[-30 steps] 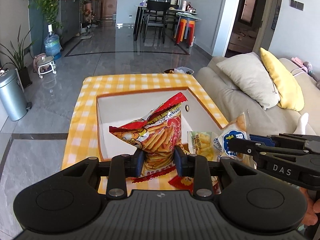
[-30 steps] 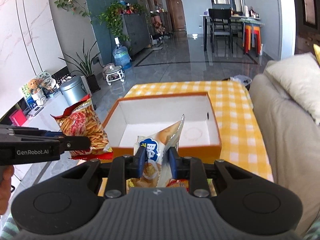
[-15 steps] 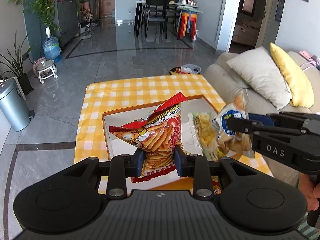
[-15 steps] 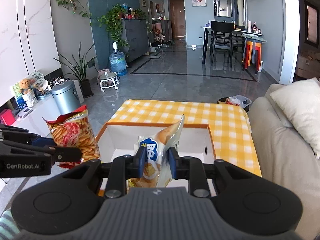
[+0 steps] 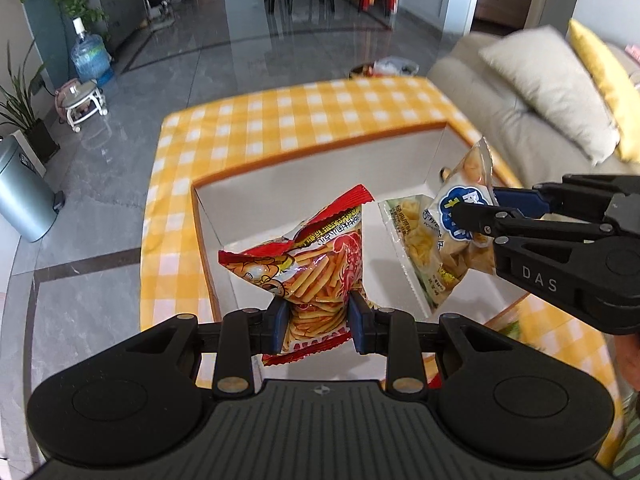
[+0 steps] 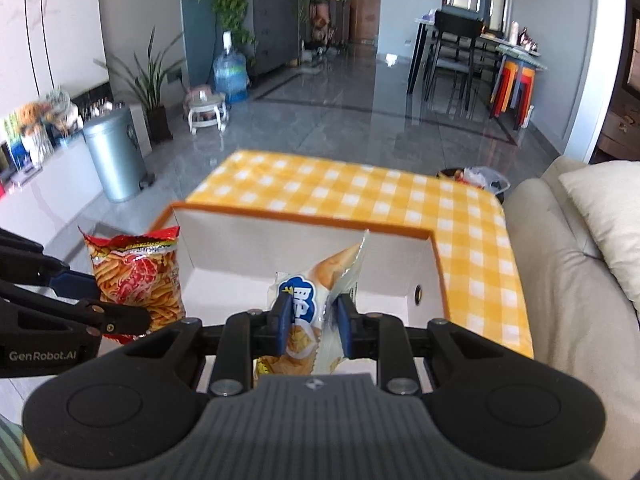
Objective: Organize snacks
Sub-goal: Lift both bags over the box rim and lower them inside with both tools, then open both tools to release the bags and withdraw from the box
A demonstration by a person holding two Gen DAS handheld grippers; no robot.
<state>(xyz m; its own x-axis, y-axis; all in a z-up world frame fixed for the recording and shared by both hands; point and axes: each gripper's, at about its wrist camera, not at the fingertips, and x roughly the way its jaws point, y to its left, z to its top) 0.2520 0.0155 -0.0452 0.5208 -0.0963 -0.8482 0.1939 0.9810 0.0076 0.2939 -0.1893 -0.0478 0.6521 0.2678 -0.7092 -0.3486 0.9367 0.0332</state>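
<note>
The left tool [image 5: 316, 320] is gripping a red fries bag [image 5: 308, 256] and the right tool [image 6: 312, 328] is clamping a white chip bag [image 6: 316, 300] above the orange-rimmed box [image 5: 320, 152], neither bag released inside yet.

A home's living room. Ahead of the gripper lies a checked tablecloth [image 6: 360, 196]; to its right a sofa [image 6: 560, 280] with pillows [image 5: 548, 84]; far ahead a dining table [image 6: 480, 40] with stools [image 6: 516, 88]; left, plants [image 6: 152, 76], a water jug [image 6: 229, 72] and a bin [image 6: 114, 152].
</note>
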